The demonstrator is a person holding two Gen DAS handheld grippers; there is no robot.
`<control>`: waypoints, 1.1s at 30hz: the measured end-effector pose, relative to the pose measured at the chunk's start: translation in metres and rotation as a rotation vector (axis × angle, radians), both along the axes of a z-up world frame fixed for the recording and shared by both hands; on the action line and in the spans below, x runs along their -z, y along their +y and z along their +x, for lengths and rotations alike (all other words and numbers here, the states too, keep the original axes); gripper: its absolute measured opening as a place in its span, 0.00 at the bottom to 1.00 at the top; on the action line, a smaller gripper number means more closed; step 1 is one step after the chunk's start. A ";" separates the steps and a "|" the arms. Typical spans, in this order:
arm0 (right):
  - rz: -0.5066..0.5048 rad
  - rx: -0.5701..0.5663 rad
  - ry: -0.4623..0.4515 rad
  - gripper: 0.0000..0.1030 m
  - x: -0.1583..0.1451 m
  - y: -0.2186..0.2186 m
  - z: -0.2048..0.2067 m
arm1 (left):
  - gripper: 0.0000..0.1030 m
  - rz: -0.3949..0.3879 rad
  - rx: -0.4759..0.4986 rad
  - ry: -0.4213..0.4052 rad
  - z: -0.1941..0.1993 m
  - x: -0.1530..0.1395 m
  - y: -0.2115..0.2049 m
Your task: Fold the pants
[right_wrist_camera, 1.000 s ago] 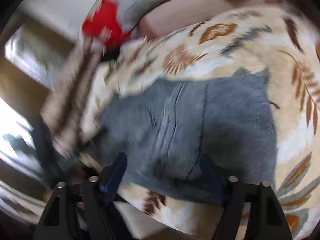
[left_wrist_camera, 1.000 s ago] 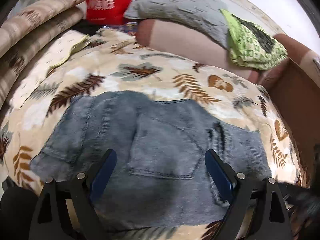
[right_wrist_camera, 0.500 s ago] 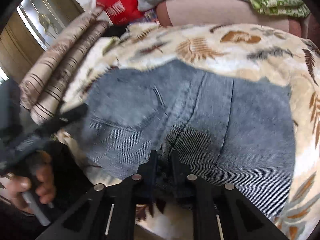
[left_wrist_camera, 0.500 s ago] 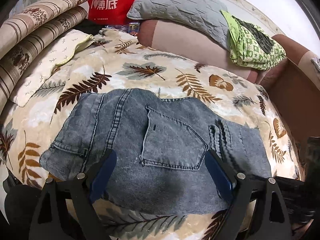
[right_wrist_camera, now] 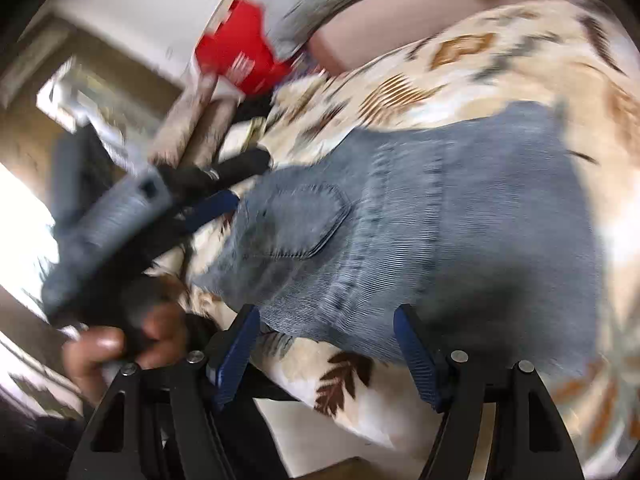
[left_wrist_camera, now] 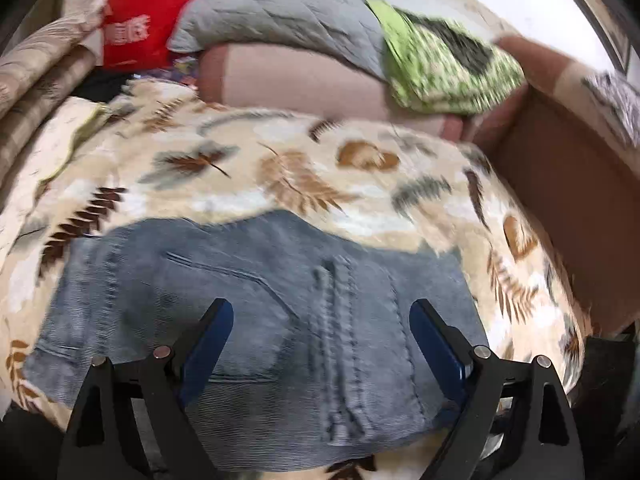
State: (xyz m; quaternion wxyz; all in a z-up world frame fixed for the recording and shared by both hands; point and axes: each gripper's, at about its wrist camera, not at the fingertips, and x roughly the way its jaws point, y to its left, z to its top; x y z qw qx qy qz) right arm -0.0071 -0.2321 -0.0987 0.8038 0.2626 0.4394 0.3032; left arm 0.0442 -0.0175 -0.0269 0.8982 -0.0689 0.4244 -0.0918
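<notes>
Folded jeans (left_wrist_camera: pixel 256 320) flat on the leaf-print blanket (left_wrist_camera: pixel 280 168), both grippers released.
Left gripper (left_wrist_camera: pixel 322 330) spread wide above the jeans, nothing pinched. Right gripper (right_wrist_camera: pixel 326 342) has just been opening, jeans' near edge between its jaws, ungripped. Red bag (left_wrist_camera: pixel 136 24) behind: white writing, too blurred to read.

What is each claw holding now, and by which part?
Nothing. Both the left claw and the right claw stand open above the jeans.

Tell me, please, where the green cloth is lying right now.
In the left wrist view, the green cloth lies at upper right, on the pink cushion beside the grey pillow.
</notes>
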 end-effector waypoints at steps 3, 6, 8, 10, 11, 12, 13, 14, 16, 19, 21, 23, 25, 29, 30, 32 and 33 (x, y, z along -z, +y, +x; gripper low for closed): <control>0.090 0.135 0.063 0.71 0.006 -0.055 -0.009 | 0.88 0.111 0.047 0.074 0.002 0.032 -0.025; 0.215 0.210 0.096 0.72 0.010 -0.090 -0.007 | 0.89 0.283 0.092 0.166 0.004 0.080 -0.043; 0.324 0.196 0.145 0.72 0.022 -0.097 0.002 | 0.89 0.318 0.101 0.107 -0.003 0.076 -0.046; 0.243 0.212 0.262 0.69 0.047 -0.093 0.013 | 0.88 0.288 0.087 0.112 -0.003 0.064 -0.045; 0.255 0.235 0.313 0.63 0.062 -0.095 0.014 | 0.88 0.269 0.091 0.077 -0.005 0.055 -0.046; 0.292 0.249 0.315 0.63 0.063 -0.099 0.013 | 0.88 0.266 0.095 0.021 -0.010 0.043 -0.047; 0.292 0.239 0.316 0.63 0.054 -0.103 0.013 | 0.88 0.268 0.098 -0.015 -0.013 0.036 -0.050; 0.268 0.245 0.300 0.63 0.046 -0.104 0.013 | 0.88 0.272 0.105 -0.033 -0.015 0.034 -0.052; 0.208 0.260 0.255 0.64 0.025 -0.105 0.017 | 0.88 0.318 0.138 0.028 -0.010 0.053 -0.059; 0.219 0.222 0.190 0.64 -0.008 -0.100 0.051 | 0.90 0.297 0.129 0.079 -0.007 0.080 -0.052; 0.200 0.186 0.171 0.64 -0.019 -0.091 0.082 | 0.90 0.301 0.137 0.076 -0.009 0.080 -0.052; 0.182 0.171 0.202 0.64 -0.011 -0.081 0.120 | 0.90 0.298 0.135 0.070 -0.010 0.081 -0.052; 0.126 0.154 0.251 0.64 0.012 -0.074 0.155 | 0.90 0.297 0.132 0.059 -0.010 0.083 -0.052; 0.198 0.214 0.348 0.64 0.044 -0.087 0.177 | 0.91 0.287 0.135 0.052 -0.013 0.082 -0.051; 0.182 0.220 0.314 0.64 0.032 -0.089 0.169 | 0.91 0.286 0.136 0.051 -0.012 0.083 -0.051; 0.152 0.190 0.263 0.64 0.012 -0.086 0.148 | 0.91 0.286 0.136 0.050 -0.010 0.082 -0.051; 0.153 0.177 0.258 0.64 0.006 -0.085 0.136 | 0.91 0.285 0.135 0.051 -0.010 0.082 -0.052</control>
